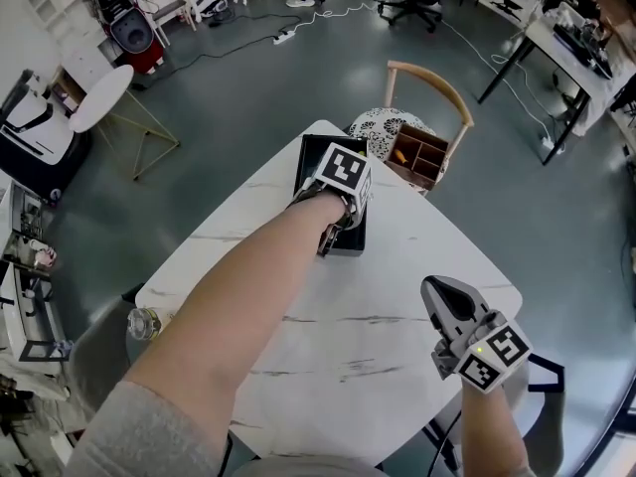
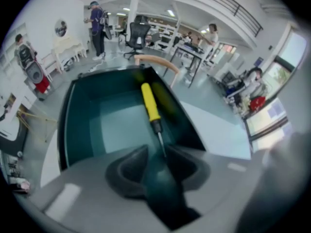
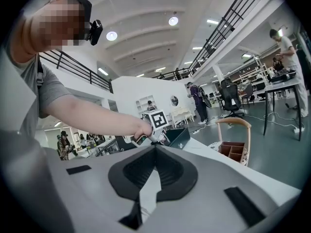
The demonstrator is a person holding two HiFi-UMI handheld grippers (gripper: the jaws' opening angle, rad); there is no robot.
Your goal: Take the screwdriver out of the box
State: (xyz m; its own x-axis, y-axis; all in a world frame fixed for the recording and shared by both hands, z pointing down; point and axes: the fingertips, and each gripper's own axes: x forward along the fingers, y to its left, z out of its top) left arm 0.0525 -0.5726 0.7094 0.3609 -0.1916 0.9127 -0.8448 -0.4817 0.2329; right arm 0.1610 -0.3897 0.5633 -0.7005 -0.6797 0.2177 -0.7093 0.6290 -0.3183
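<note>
A black open box (image 1: 314, 153) stands at the far end of the white marble table (image 1: 388, 296). In the left gripper view, a screwdriver (image 2: 149, 102) with a yellow handle lies on the box floor (image 2: 116, 125), its thin metal shaft pointing toward me. My left gripper (image 2: 158, 155) points steeply down into the box, jaws apart, and the shaft's tip reaches into the gap without the pads pressing on it. In the head view the left gripper (image 1: 330, 238) hangs over the box under its marker cube. My right gripper (image 1: 435, 290) hovers over the table's near right corner, shut and holding nothing.
A wooden compartment organizer (image 1: 418, 157) sits on a chair (image 1: 429, 79) just beyond the table's far edge. A small glass (image 1: 145, 323) stands at the table's left corner. Grey floor, desks and office chairs surround the table, with people standing far off.
</note>
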